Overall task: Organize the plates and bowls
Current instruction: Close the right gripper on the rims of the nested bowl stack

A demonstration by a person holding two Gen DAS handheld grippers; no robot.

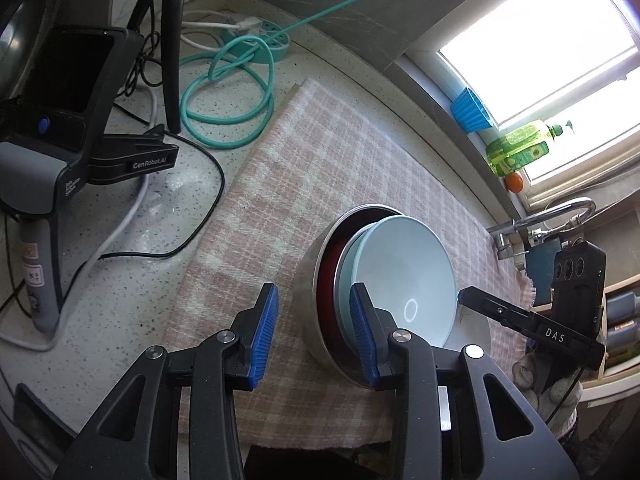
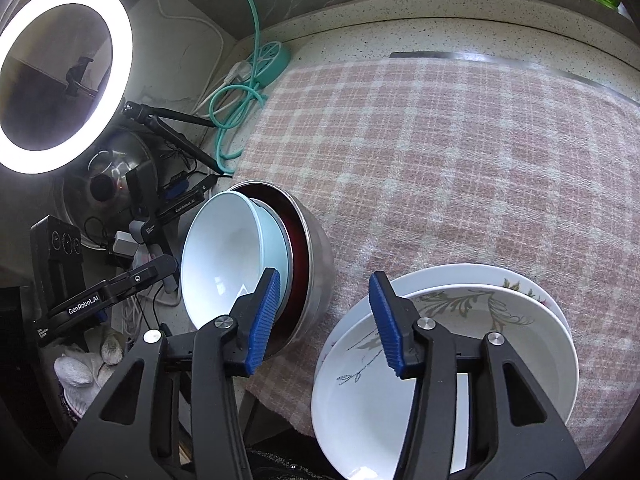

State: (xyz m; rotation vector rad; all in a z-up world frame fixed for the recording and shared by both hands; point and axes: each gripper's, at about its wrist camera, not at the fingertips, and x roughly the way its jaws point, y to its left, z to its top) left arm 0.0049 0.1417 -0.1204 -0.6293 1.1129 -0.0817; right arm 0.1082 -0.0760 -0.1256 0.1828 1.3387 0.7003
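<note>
2 stacks are sitting on the cloth (image 2: 460, 152): bowls (image 1: 400, 276) just ahead-right of your left tool (image 1: 314, 332), plates (image 2: 460, 344) under your right tool (image 2: 324, 320). Both tools are gaping wide, holding nothing; you're nearer the bowls with the left.

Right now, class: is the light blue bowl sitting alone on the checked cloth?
No, the light blue bowl is nested in a steel bowl.

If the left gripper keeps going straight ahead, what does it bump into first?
Probably the metal bowl, since the left gripper points at its side. Its right finger looks near the rim, though depth is unclear.
</note>
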